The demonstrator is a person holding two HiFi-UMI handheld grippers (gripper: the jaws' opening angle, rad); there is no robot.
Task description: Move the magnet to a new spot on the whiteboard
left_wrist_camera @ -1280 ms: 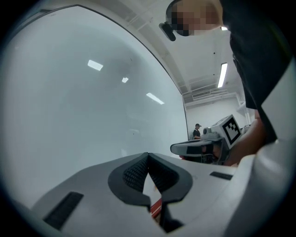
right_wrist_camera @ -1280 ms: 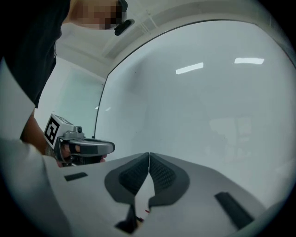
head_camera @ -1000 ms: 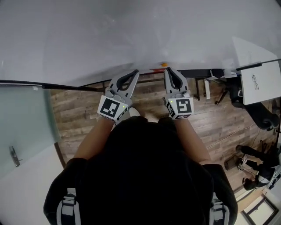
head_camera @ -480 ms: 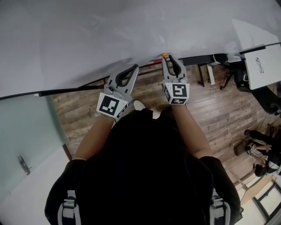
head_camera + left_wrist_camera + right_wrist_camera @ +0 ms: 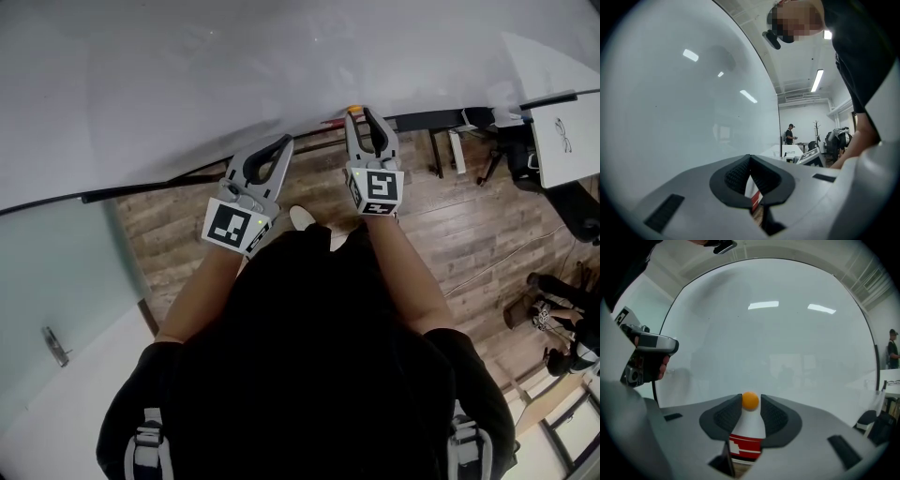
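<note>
R gripper (image 5: 750,405) has just been opening its jaws. A sec ago they were pressed together w/ nothing in them; now they stand spread, w/ the magnet (image 5: 750,401) sitting between the tips. The magnet is a small orange ball stuck low on the whiteboard (image 5: 234,66), close to the board's bottom edge. In the earlier head views it shows just beside the closed tips; now the tips straddle it. It hasn't shifted along the whiteboard, so what's changed is the tool, not the magnet. The R gripper view shows the pads flanking the ball closely, a pad on each side, but I don't read that as a pinch yet — the jaws look set around it, not squeezing. So my read is approach done, grasp next, and the move to a new spot on the whiteboard not started. Next step prob. needs a firm close, then a pull off the whiteboard. The ball is small and round, so it could slip out of the tips if the close lands off-centre. L gripper (image 5: 750,158) stays out of it — jaws together and empty, held level just off the whiteboard's lower edge and pointing along it; it plays no part so far. Below the whiteboard's edge, seen through the R jaws' gap, is a white thing w/ red stripes; can't tell what it is.
</note>
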